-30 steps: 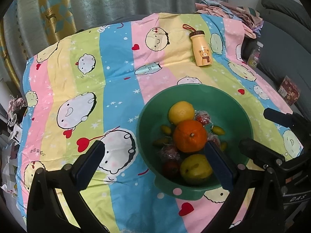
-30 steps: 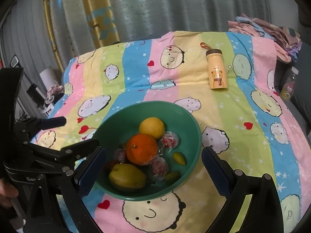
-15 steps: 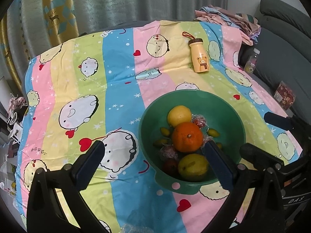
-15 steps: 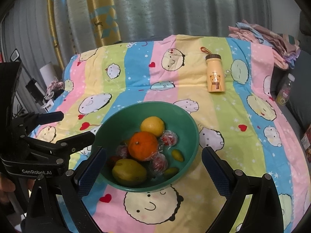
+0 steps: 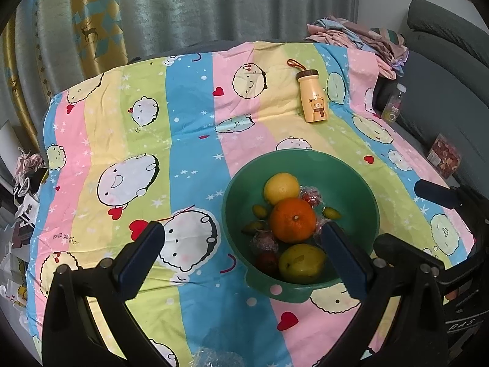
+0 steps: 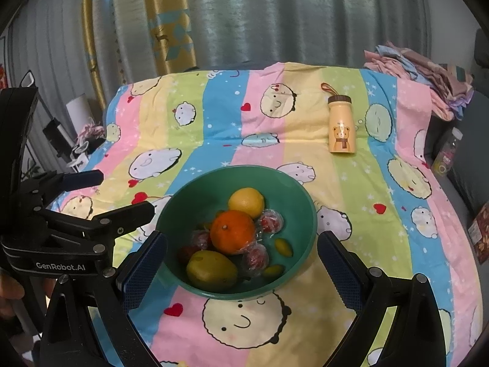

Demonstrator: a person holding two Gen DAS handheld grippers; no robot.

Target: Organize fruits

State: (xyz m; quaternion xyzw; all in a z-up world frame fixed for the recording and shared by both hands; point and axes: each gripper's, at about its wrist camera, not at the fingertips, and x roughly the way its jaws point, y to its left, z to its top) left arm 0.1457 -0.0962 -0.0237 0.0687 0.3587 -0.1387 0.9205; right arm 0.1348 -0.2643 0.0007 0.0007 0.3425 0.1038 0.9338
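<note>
1. The green bowl (image 6: 298, 202) sits on the striped cartoon cloth (image 6: 345, 275), toward the near edge and a little right of centre. All the fruit is inside it.
2. In the bowl: an orange (image 6: 233, 231) on top of the pile, a yellow lemon (image 6: 247, 202) touching it on the far side, a green-yellow mango (image 6: 211, 270) at the near wall, plus small wrapped red pieces and little yellow-green fruits around them.
3. What's changed: both cameras have pulled up and back over the last second, and the bowl now looks smaller and lower in each view. The fruit hasn't shifted.
4. My read: the sorting is either finished or not yet started, and this is a retreat.
5. Left gripper (image 5: 244, 263) has its jaws wide and empty, hanging near the bowl's left rim.
6. Right gripper (image 6: 241, 270) is also spread wide, holding nothing.
7. Further out, a yellow bear bottle (image 6: 340, 125) lies near the far right corner, well apart from the bowl.
</note>
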